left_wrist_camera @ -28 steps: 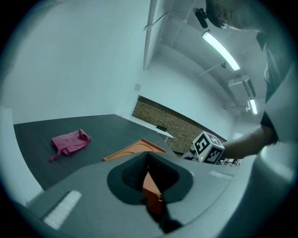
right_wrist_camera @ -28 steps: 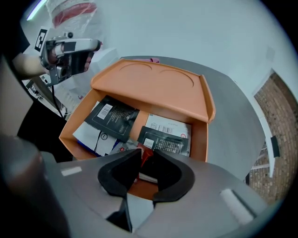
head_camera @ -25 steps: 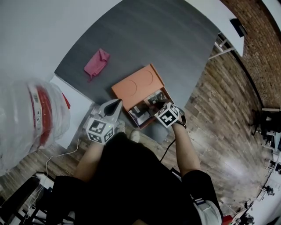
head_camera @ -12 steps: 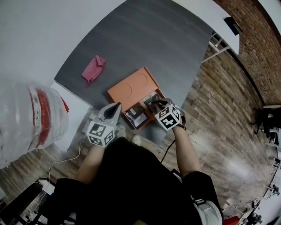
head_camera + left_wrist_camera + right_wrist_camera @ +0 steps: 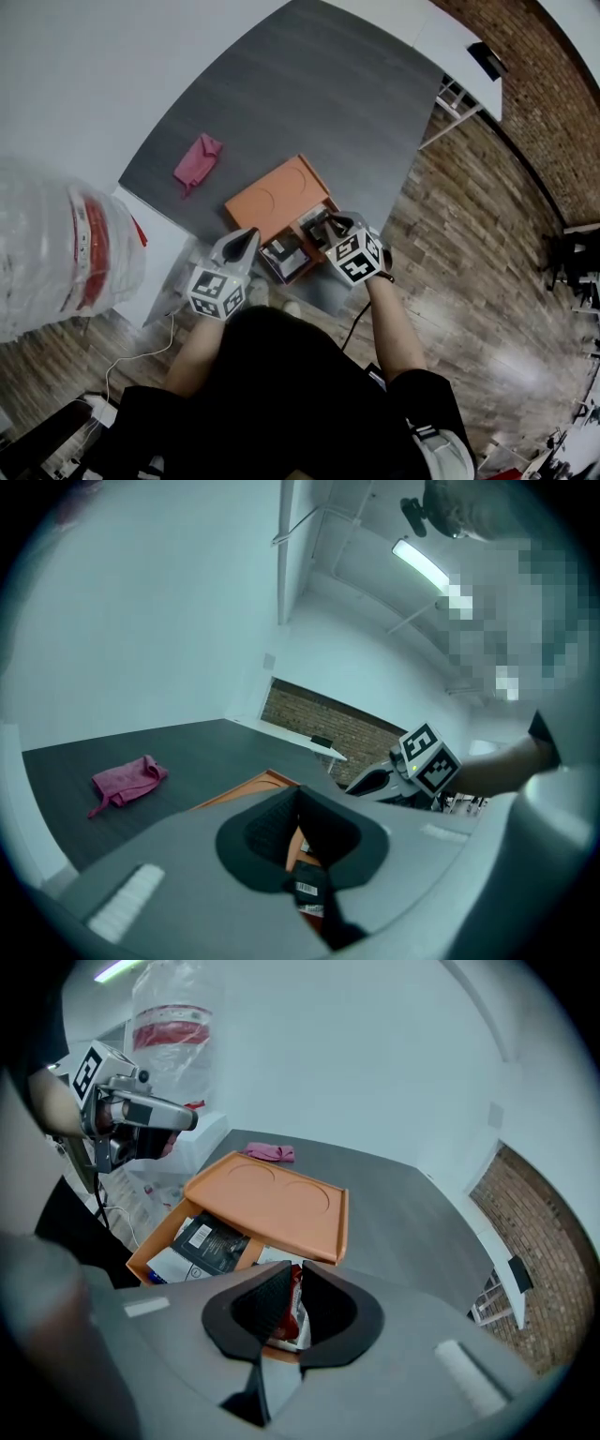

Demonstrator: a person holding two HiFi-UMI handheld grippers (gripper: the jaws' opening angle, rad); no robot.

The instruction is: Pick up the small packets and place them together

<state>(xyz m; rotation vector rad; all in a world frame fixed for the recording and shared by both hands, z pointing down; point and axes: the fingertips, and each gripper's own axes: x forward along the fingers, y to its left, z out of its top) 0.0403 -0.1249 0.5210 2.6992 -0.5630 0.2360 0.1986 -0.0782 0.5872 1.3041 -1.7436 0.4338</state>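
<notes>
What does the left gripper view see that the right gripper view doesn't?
Only the left gripper view shows the right claw with its marker cube.

Only the right gripper view shows the left claw, a clear plastic bag, and a red packet. The right claw's jaws have just been closing on that packet and now pinch it.

Both show the pink cloth, the orange box, the dark table and a brick wall.
</notes>
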